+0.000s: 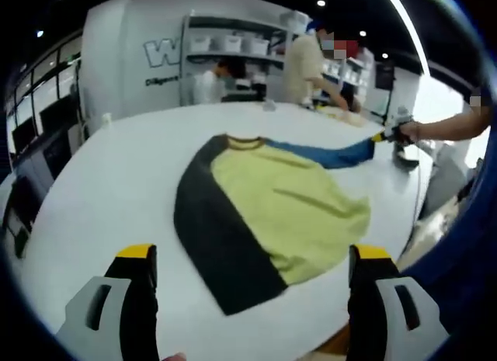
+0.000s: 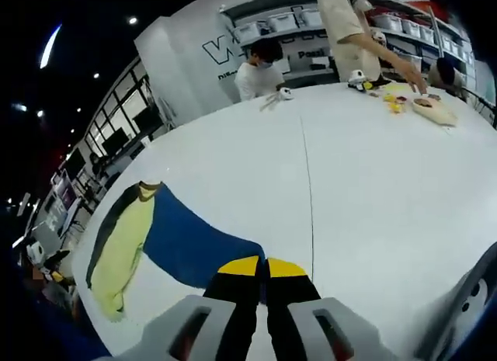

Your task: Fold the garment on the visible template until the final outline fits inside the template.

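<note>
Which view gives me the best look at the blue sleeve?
The right gripper view: the blue sleeve runs large up to the right gripper, shut on its end. The left gripper view shows it small, stretched across the table.

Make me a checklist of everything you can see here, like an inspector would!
Surface: white table, a thin seam line across it.
Job's things: shirt, yellow with dark sleeve, lying flat; blue sleeve pulled out sideways. Template: nothing seen.
Clutter: small items on a board at the far edge.
Grippers: left gripper open above the table; right gripper shut on the blue sleeve.
Cables: nothing seen.
Surroundings: shelves with bins, people standing.
</note>
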{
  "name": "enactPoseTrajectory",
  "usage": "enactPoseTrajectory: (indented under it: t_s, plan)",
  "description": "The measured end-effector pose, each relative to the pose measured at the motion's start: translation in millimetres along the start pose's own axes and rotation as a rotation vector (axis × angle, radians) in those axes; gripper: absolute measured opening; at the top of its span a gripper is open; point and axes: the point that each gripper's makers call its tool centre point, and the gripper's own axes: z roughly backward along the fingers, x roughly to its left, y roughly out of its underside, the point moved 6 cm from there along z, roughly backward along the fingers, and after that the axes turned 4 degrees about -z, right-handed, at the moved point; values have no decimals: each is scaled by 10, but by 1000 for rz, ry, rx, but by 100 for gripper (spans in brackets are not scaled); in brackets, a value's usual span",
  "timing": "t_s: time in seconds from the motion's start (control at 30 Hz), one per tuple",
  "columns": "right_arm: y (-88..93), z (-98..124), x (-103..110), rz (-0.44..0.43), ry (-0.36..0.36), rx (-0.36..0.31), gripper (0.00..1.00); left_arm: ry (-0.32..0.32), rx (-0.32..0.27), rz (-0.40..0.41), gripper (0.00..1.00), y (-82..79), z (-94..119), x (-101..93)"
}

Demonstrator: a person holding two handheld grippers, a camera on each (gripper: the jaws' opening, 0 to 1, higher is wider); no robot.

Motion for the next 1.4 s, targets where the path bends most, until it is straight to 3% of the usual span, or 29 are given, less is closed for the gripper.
enactPoseTrajectory:
  t_s: [0.2, 0.33, 0.57, 0.63, 0.9, 1.13, 1.4]
  plan:
    - [18, -188, -202, 8, 22, 52, 0, -10, 6, 5, 98, -16, -40, -102]
    - [40, -238, -252, -2, 47, 43, 0, -21, 9, 6, 98, -41, -42, -188]
    - [82, -199, -339, 36, 93, 54, 6, -27, 17, 1, 98, -30, -18, -196]
    - [83, -158, -357, 39, 95, 47, 3, -29, 16, 1, 98, -28, -15, -193]
    - [178, -44, -238, 44, 34, 5, 2, -31, 10, 4, 98, -4, -4, -165]
    - [319, 11, 122, 77, -36, -32, 3, -23, 5, -9, 97, 4, 5, -158]
    - [414, 83, 363, 114, -82, -56, 6, -9, -10, -16, 97, 12, 33, -107]
